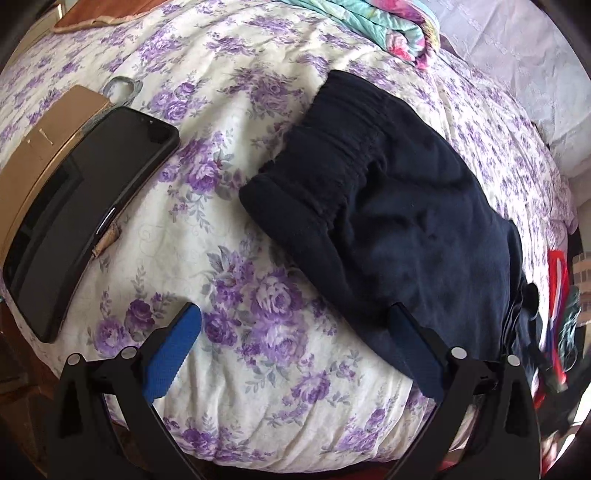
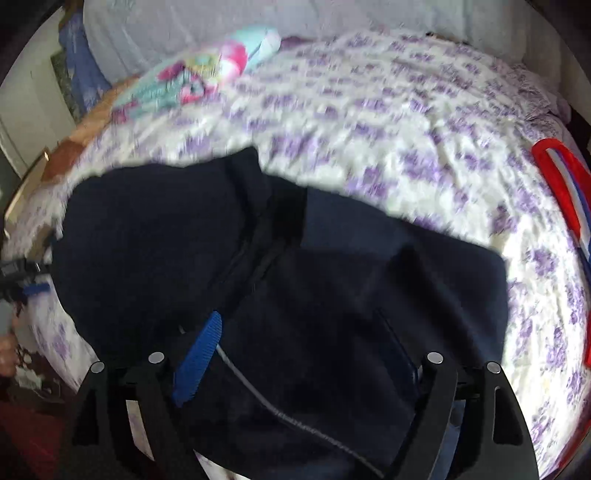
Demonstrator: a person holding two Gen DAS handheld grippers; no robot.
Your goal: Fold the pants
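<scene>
From the left wrist camera, the dark navy fleece pants point(image 1: 402, 221) lay bunched on the cream bedspread printed with purple roses point(image 1: 229, 155), their gathered elastic waistband turned toward the far side of the bed. The left gripper point(image 1: 295, 325), black with blue ribbed pads, stood wide apart with nothing between its fingers; its right finger overlapped the near edge of the pants, though contact could not be judged. A black smartphone point(image 1: 85, 214) lay on a tan cardboard box point(image 1: 44, 147) to the left, well apart from the pants. A folded turquoise and pink floral blanket point(image 1: 384, 26) sat at the far edge.

From the right wrist camera, blurred, the right gripper point(image 2: 306, 325) hung over the pants point(image 2: 332, 295), its jaws spread wide and gripping nothing. A red, white and blue cloth item point(image 2: 565, 192) lay at the right edge.
</scene>
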